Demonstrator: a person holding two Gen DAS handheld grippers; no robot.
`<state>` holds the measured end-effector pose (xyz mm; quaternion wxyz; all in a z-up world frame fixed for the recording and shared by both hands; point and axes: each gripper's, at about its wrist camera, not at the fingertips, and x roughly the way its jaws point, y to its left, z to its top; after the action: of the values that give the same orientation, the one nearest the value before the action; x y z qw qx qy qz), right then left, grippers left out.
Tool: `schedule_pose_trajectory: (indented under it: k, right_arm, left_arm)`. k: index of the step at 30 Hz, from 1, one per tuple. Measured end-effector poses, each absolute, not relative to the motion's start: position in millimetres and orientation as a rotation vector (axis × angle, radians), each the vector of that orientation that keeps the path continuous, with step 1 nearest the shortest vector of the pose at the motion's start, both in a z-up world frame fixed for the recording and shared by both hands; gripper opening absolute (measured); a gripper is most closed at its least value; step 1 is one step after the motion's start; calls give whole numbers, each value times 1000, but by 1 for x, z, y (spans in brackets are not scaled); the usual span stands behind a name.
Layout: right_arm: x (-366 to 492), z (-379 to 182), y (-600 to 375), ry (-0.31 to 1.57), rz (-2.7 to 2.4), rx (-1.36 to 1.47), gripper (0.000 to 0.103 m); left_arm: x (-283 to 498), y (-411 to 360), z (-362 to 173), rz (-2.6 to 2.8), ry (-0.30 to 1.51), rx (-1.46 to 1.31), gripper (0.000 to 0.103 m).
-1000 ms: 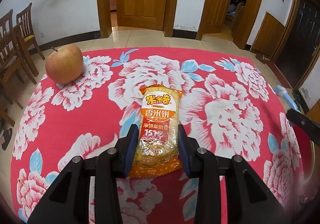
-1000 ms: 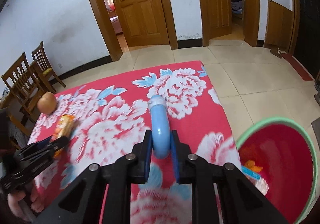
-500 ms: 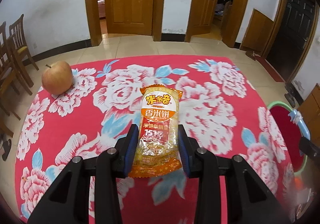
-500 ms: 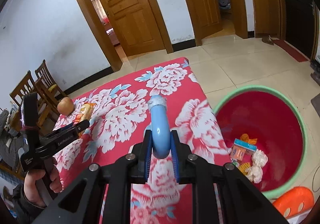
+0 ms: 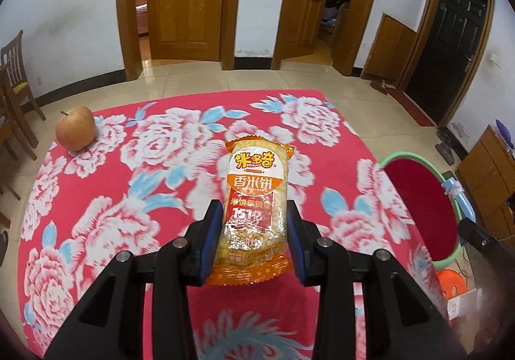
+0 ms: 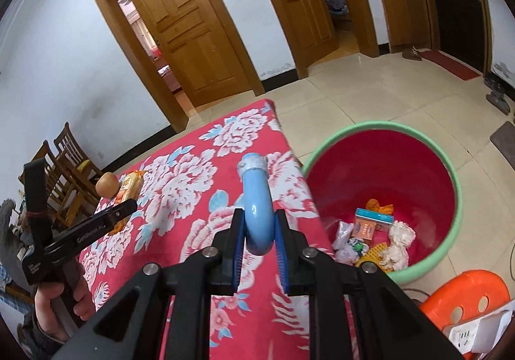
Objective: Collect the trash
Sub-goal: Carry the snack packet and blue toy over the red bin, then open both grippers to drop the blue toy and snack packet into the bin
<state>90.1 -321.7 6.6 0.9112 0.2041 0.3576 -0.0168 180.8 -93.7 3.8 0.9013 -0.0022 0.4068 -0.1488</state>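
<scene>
We've got two grippers, both loaded. Left gripper (image 5: 254, 237) has its blue ribbed pads pinching a snack packet (image 5: 254, 199): crinkly glossy plastic, orange top & bottom seals w/ zigzag edges, clear window low down showing pale yellow rice cakes. Packet sticks out toward 12 o'clock from the jaws, lifted clear of the table (image 5: 112, 199) below. Right gripper (image 6: 259, 231) is clamped on a blue tube (image 6: 256, 199): smooth, shiny, curved like a hook, w/ a grey-white wrapped collar at its far tip. In the right wrist view it's held over the table's edge, bin just at 3 o'clock of it.

Table wears a red cloth printed w/ big white-pink peonies & light blue leaves. One apple (image 5: 75, 131), round, matte red-yellow, stem up, sits at 10 o'clock of the packet near the far left corner, well apart from it.

Bin (image 6: 450, 186) is a round bucket, red inside, pale green rim, standing on beige floor tiles beside the table. Inside it: several bits of trash, incl. an orange wrapper, a small box, white crumpled wads; we can't count them exactly. One orange plastic stool (image 6: 466, 292) at 5 o'clock of the bin, holes in its seat. Wooden chairs (image 6: 64, 166) at 9 o'clock by the white wall; at least 2. Nothing stands between tube and bin.
</scene>
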Motion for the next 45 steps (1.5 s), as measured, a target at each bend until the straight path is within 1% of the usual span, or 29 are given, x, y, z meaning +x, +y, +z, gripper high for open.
schedule_pose_trajectory:
  k: [10, 25, 27, 29, 31, 32, 36, 45]
  right_arm:
    - [72, -1, -359, 724, -111, 469, 20]
    - [71, -30, -401, 755, -202, 538, 22]
    - [69, -30, -403, 752, -210, 541, 31]
    - [66, -28, -404, 738, -222, 538, 37]
    - [62, -26, -405, 726, -230, 535, 39]
    - [61, -24, -405, 719, -234, 533, 42]
    - [54, -16, -405, 690, -265, 522, 57]
    - [36, -3, -415, 626, -351, 524, 67]
  left_arm:
    - [163, -136, 4, -382, 851, 7, 39]
    - [157, -181, 1, -469, 862, 42, 39]
    - [158, -185, 0, -475, 862, 46, 39]
    - [159, -190, -2, -480, 864, 52, 39]
    - [159, -194, -2, -485, 865, 55, 39]
    - [160, -197, -3, -490, 865, 56, 39]
    - [161, -208, -3, -515, 865, 59, 39]
    - [164, -244, -6, -580, 866, 96, 39]
